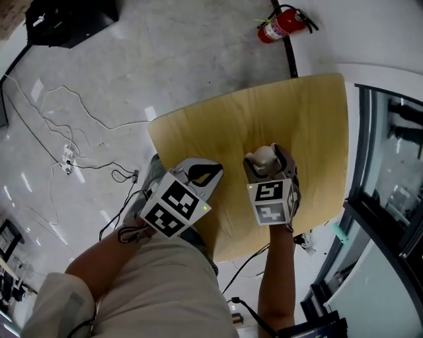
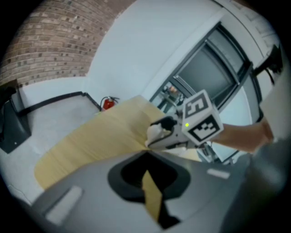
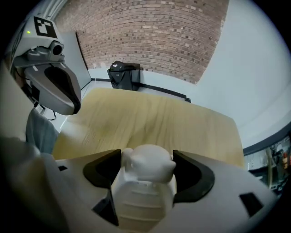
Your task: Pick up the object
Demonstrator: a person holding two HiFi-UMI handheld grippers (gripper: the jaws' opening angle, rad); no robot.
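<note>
A small white figurine [image 1: 264,157] stands on the round pale wooden table [image 1: 218,125], right of its middle. My right gripper [image 1: 266,162] is open around it; in the right gripper view the figurine [image 3: 146,168] fills the gap between the two dark jaws of that gripper [image 3: 148,170]. The left gripper [image 1: 201,175] hovers over the table's near left edge, shut and holding nothing. In the left gripper view its jaws [image 2: 148,182] leave only a thin slit, and the figurine [image 2: 156,132] shows beyond them in the right gripper's jaws.
A red fire extinguisher [image 1: 281,25] lies on the floor beyond the table. Cables [image 1: 66,158] trail over the grey floor at left, near a black box [image 1: 69,20]. A glass-and-metal frame [image 1: 390,165] stands close on the right. A brick wall [image 3: 150,32] rises behind.
</note>
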